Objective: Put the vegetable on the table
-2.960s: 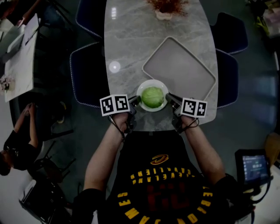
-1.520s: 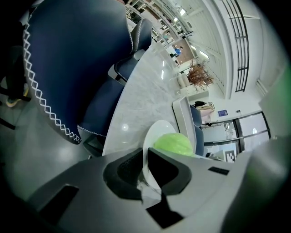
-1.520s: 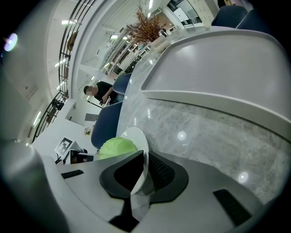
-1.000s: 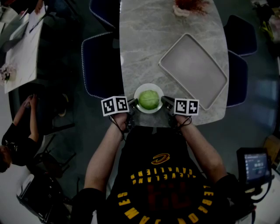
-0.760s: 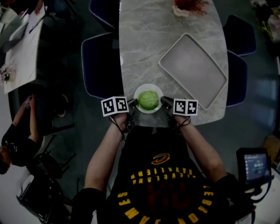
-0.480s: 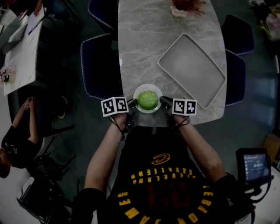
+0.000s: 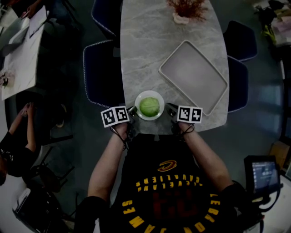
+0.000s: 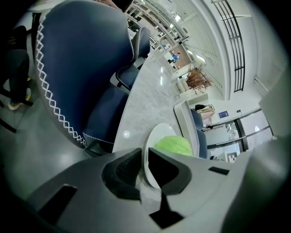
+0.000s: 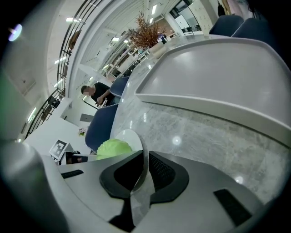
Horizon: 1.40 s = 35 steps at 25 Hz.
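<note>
Grey-veined marble surface (image 7: 150, 54), long w/ rounded ends, in a dim open-plan room; dark blue padded chairs (image 7: 102, 73) w/ white zigzag stitching along both sides, a dried reddish sprig (image 7: 186, 9) in a pale vase at the far end. A flat, pale rectangular tray (image 7: 193, 77) w/ rounded corners and a raised lip lies askew on the R half.

At the near end, a person holds a glossy white round plate (image 7: 157, 96) from both sides. L hand-held gripper (image 7: 131, 110) is clamped on the plate's L rim, R hand-held gripper (image 7: 169, 107) on its R rim; each gripper view shows the thin rim pinched between dark ribbed pads. The vegetable (image 7: 149, 106), a round pale-green head w/ a crinkled leafy skin, sits mid-plate.

Vs. 3 secs ago the grip is unchanged and the plate is still over the near end, just short of the tray's near corner, but it reads a touch smaller against the marble, so prob. lower. Judgement: set-down nearly done. Whether the base already touches the marble can't be told, and release hasn't begun.
</note>
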Tool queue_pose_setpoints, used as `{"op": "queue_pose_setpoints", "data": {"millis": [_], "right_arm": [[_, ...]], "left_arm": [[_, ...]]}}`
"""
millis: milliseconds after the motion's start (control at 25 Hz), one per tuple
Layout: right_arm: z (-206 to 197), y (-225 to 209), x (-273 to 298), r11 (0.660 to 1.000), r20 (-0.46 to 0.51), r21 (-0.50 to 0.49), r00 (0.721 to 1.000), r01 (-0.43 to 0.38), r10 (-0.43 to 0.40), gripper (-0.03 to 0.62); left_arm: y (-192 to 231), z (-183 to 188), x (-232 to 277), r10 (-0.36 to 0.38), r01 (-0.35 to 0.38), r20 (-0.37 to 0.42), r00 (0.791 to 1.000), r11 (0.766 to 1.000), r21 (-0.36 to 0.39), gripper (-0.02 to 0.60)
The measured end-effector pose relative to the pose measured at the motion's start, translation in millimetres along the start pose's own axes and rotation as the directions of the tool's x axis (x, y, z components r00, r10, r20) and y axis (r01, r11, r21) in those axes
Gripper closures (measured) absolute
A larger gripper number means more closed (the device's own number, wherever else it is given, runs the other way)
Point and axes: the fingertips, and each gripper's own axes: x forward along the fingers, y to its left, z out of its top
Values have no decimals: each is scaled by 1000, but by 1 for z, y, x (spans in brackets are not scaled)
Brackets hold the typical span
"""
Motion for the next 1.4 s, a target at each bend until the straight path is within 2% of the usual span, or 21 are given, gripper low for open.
{"op": "queue_pose_setpoints", "data": {"millis": [200, 400, 480, 560, 720, 760, 920, 1200, 1400], "right_arm": [[10, 5, -27, 1000, 45, -3, 999, -2, 3, 553], [20, 28, -50, 997, 95, -18, 992, -80, 82, 554], [22, 40, -61, 994, 110, -43, 988, -105, 109, 589], [24, 54, -73, 990, 121, -65, 984, -127, 134, 589], [33, 82, -92, 980, 145, -110, 973, -165, 180, 589], [35, 88, -96, 977, 152, -122, 970, -174, 192, 589], [44, 110, -112, 963, 171, -160, 955, -215, 242, 589], [60, 154, -147, 920, 205, -266, 915, -289, 347, 589], [75, 183, -187, 873, 272, -420, 884, -247, 381, 589]], "left_arm": [[-13, 2, -22, -29, 29, 35, 999, 999, 17, 544], [-46, 0, -42, -98, 92, 61, 993, 991, 95, 545], [-61, -4, -50, -135, 126, 72, 988, 984, 124, 545], [-77, -8, -58, -175, 162, 76, 982, 976, 147, 545], [-105, -11, -69, -255, 240, 78, 964, 958, 158, 545], [-112, -11, -71, -275, 260, 81, 958, 953, 158, 576], [-142, -15, -80, -343, 323, 90, 935, 929, 181, 581], [-192, -17, -112, -399, 346, 172, 901, 898, 270, 581], [-240, -19, -140, -432, 331, 213, 876, 861, 386, 581]]}}
